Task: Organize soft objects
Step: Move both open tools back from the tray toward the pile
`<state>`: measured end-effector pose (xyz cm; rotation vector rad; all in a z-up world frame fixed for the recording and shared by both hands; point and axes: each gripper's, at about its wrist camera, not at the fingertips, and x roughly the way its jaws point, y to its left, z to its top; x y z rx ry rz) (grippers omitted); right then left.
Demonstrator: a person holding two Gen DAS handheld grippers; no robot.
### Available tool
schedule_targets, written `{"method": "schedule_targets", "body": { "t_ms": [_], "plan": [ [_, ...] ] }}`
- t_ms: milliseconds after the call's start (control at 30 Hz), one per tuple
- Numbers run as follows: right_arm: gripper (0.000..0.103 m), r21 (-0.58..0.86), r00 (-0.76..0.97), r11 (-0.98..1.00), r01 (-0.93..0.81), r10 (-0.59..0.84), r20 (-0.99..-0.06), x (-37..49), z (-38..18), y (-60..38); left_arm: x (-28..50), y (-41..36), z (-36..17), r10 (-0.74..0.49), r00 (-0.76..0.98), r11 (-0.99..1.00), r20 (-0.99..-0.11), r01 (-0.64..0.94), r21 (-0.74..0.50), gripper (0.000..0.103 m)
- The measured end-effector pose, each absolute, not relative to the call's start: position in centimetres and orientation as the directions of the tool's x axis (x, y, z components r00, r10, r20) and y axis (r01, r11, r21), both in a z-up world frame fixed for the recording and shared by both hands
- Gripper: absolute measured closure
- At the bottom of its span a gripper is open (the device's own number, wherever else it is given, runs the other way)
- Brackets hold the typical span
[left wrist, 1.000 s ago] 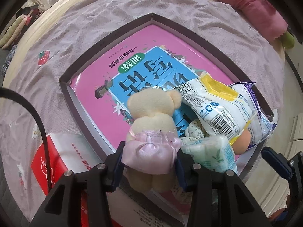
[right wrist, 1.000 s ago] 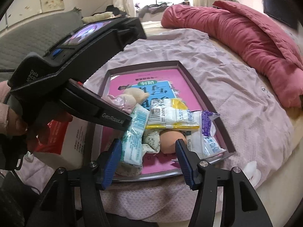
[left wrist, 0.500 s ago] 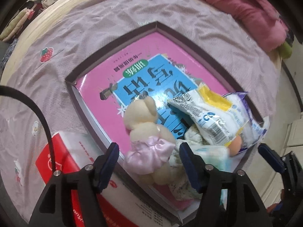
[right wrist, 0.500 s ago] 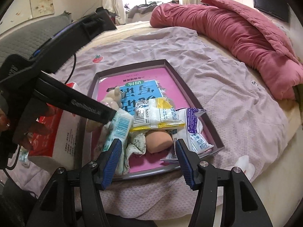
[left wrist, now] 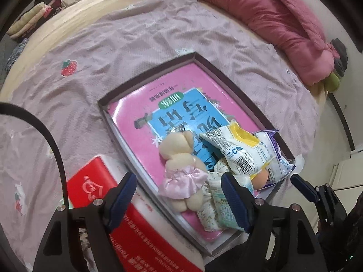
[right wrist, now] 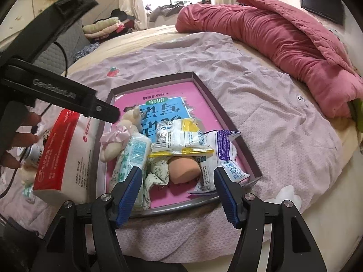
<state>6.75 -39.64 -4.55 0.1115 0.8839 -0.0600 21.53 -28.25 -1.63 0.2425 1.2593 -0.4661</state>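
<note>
Bed [right wrist: 261,95] looks mostly sorted: bear [left wrist: 181,165], packets [right wrist: 179,138] and sponge [right wrist: 183,167] sit in the tray [right wrist: 208,95] (red pack [right wrist: 61,149] still outside), both grippers [left wrist: 179,195] [right wrist: 178,188] spread, empty.

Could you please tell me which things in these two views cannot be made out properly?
- Orange sponge: top hidden under the yellow packet, right view.
- Floral cloth: shape hidden by the packets, both views.
- Red tissue pack: cut off behind the left tool, left view.
- Small can: label too small, right view.
</note>
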Motion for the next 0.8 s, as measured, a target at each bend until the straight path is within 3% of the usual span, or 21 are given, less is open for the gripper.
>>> {"method": "schedule_targets", "body": {
  "t_ms": [533,800],
  "plan": [
    [0.030,0.084,0.687,0.989,0.120,-0.021,-0.727,5.9,-0.5,-38.7,18.0,-21.8,4.0,-0.295,0.332,0.901,-0.896,0.409,-0.145,0.025],
    [0.029,0.052,0.715,0.995,0.085,-0.024,-0.699,5.2,2.4,-36.6,14.9,-18.0,5.3,-0.282,0.398,0.916,-0.873,0.382,-0.122,0.025]
  ]
}}
